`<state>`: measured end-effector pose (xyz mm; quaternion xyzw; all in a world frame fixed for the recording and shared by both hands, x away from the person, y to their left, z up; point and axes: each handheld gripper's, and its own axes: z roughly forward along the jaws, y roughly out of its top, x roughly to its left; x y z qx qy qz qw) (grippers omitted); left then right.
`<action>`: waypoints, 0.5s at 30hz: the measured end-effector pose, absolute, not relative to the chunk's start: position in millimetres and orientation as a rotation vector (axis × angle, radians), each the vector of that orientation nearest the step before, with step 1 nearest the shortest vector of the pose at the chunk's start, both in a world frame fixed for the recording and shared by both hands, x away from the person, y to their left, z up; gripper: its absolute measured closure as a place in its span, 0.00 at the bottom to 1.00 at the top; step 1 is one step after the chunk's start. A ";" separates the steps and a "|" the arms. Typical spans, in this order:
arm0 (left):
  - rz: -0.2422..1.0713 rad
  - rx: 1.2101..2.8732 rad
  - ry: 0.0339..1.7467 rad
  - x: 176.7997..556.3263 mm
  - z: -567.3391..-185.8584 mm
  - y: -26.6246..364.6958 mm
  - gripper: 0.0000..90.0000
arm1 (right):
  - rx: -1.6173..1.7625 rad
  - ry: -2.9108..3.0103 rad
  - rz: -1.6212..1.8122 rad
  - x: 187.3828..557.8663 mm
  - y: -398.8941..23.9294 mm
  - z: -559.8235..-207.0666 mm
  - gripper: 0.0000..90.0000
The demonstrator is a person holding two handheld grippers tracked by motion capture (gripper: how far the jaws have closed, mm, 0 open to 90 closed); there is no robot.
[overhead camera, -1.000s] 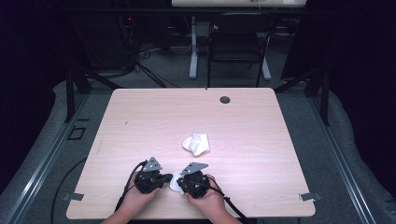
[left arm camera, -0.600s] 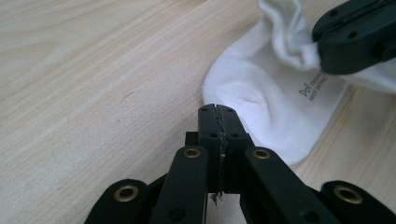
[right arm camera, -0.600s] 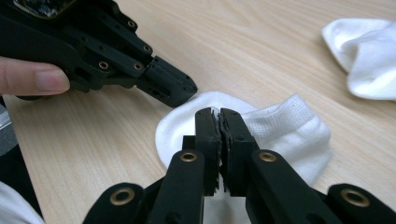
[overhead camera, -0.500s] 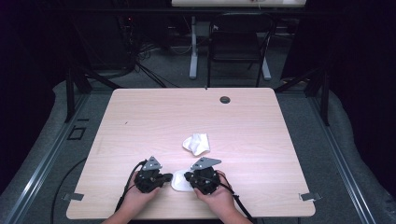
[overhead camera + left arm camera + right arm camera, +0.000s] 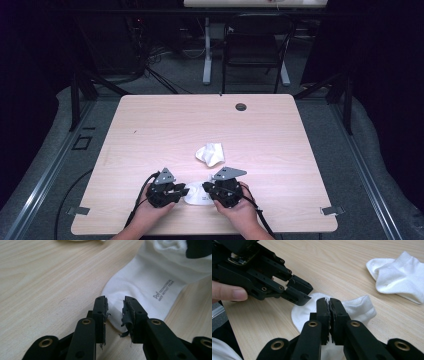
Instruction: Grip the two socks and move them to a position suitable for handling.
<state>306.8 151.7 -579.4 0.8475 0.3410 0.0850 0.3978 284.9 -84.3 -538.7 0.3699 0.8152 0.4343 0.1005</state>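
At the bottom centre, the left gripper [image 5: 115,307] has just been opening off the sock [image 5: 147,287]; the right gripper [image 5: 329,305] pinches it, so one grip remains.

We were in what looked like a lab or recording studio rather than a home. The pale wood worktop [image 5: 165,125] stood alone on grey carpet [image 5: 365,150], ringed by black curtains [image 5: 380,60] and dark metal frame struts [image 5: 75,95]. Behind it we saw loose cables [image 5: 155,75] trailing over the floor, a black chair [image 5: 255,55] and the white leg of another table [image 5: 207,55].
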 end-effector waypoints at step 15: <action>0.214 2.176 0.894 307.0 -579.5 153.3 0.98 | 1.114 2.385 1.240 279.6 -113.5 -534.7 0.96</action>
